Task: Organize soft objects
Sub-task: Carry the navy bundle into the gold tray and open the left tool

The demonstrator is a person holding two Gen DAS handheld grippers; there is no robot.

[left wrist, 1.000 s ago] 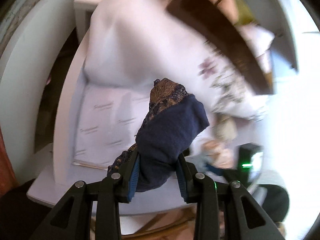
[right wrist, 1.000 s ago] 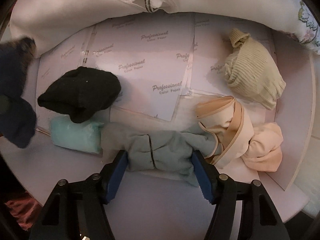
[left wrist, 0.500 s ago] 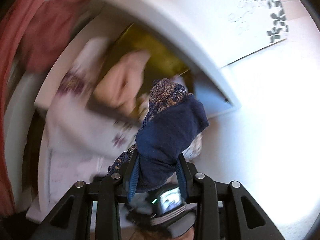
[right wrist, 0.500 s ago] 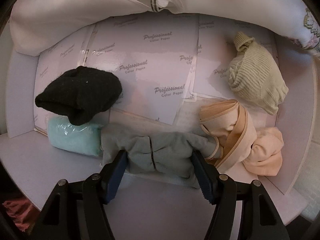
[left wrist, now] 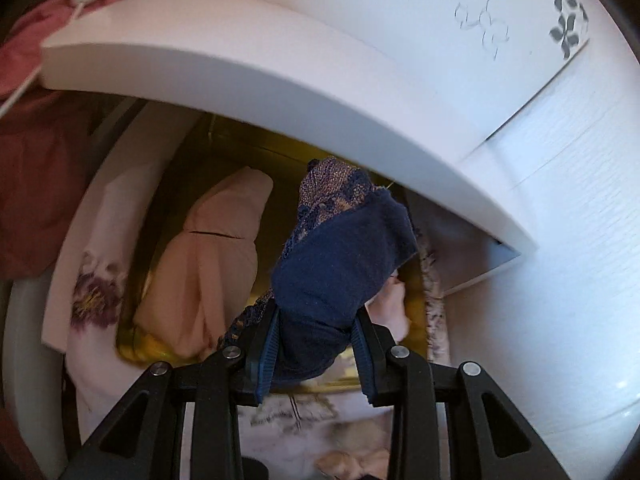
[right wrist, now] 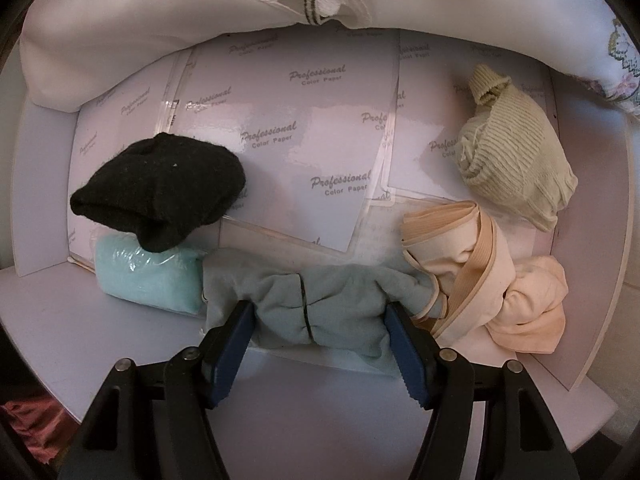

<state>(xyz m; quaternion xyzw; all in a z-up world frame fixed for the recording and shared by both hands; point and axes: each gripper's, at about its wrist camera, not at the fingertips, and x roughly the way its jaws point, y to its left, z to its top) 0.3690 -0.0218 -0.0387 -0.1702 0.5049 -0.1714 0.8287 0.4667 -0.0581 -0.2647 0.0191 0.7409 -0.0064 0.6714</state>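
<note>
Since a second ago, the left gripper point(left wrist: 316, 354) has been swung up from the white shelf to a yellow-lined drawer point(left wrist: 224, 152), clenched on a navy lace-trimmed garment point(left wrist: 340, 264). The drawer opening lies directly ahead, a folded pink garment point(left wrist: 212, 264) already inside to the left. The right gripper point(right wrist: 320, 338) is held straddling a grey-green cloth point(right wrist: 320, 296) lying crosswise between its pads; contact cannot be told.
</note>
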